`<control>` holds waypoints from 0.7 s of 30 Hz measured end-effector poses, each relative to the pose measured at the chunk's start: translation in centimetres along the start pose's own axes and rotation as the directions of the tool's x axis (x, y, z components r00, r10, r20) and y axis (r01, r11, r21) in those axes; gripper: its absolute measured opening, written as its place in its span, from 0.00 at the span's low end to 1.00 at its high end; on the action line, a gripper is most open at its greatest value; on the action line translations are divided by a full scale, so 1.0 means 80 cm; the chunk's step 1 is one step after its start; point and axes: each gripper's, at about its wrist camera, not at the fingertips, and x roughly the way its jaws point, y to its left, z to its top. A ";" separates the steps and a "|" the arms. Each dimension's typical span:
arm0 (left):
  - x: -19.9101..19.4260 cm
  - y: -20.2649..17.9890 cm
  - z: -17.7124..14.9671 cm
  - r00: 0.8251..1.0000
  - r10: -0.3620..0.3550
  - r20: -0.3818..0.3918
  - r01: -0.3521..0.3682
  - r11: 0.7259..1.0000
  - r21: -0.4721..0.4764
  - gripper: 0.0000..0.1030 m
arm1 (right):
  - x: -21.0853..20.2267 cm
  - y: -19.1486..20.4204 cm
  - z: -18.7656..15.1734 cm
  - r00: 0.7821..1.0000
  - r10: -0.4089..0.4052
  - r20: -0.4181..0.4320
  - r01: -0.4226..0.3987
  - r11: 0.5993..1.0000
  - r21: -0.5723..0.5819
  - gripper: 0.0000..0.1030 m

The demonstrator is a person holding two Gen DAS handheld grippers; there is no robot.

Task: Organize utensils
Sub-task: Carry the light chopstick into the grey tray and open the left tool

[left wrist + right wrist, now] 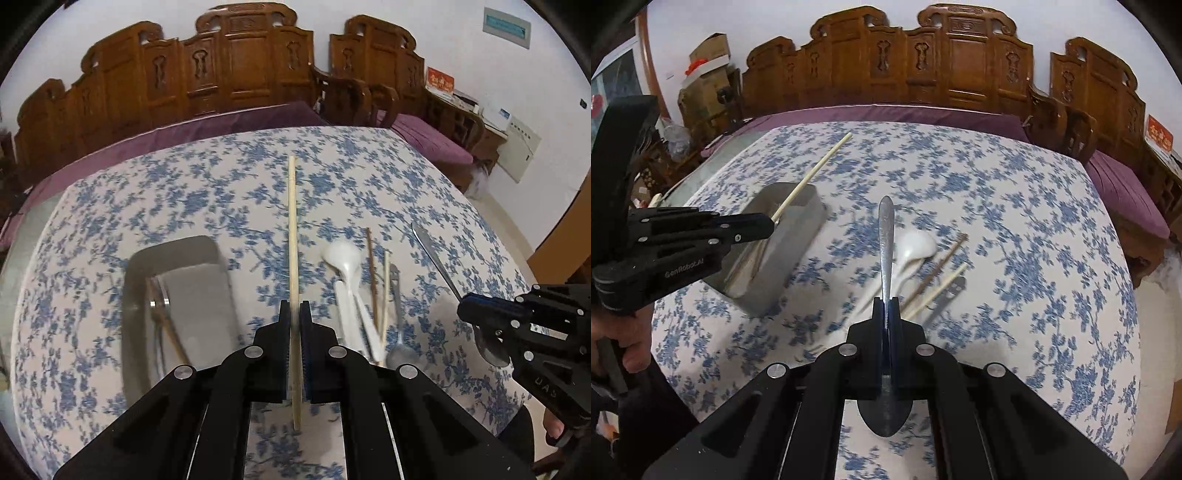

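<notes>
My left gripper [294, 308] is shut on a pale chopstick [292, 236] and holds it above the table; it also shows in the right wrist view [812, 173]. My right gripper [886, 304] is shut on a metal spoon [885, 236], handle pointing forward, bowl behind the jaws. A metal tray [177, 258] lies left of the left gripper with a fork and a chopstick [162, 314] inside. On the cloth lie white plastic spoons [347, 273], a brown chopstick [371, 269], a pale chopstick [386, 291] and a small metal spoon [397, 325].
The table has a blue floral cloth [221, 192]. Carved wooden chairs [240, 62] and a purple cushion [221, 122] stand behind it. The right gripper appears at the right of the left wrist view [524, 321]. Cardboard boxes [709, 55] sit far left.
</notes>
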 end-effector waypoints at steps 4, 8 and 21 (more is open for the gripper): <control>-0.004 0.022 -0.003 1.000 0.017 0.001 -0.017 1.000 -0.018 0.04 | 0.000 0.021 0.006 1.000 0.018 0.003 -0.018 1.000 -0.014 0.04; -0.004 0.047 -0.007 1.000 0.029 -0.004 -0.029 0.999 -0.042 0.04 | 0.004 0.038 0.011 1.000 0.028 0.001 -0.028 0.999 -0.025 0.04; 0.036 0.114 -0.036 0.997 0.047 -0.062 -0.054 0.992 -0.117 0.04 | 0.022 0.079 0.022 0.998 0.059 -0.014 -0.060 0.997 -0.045 0.04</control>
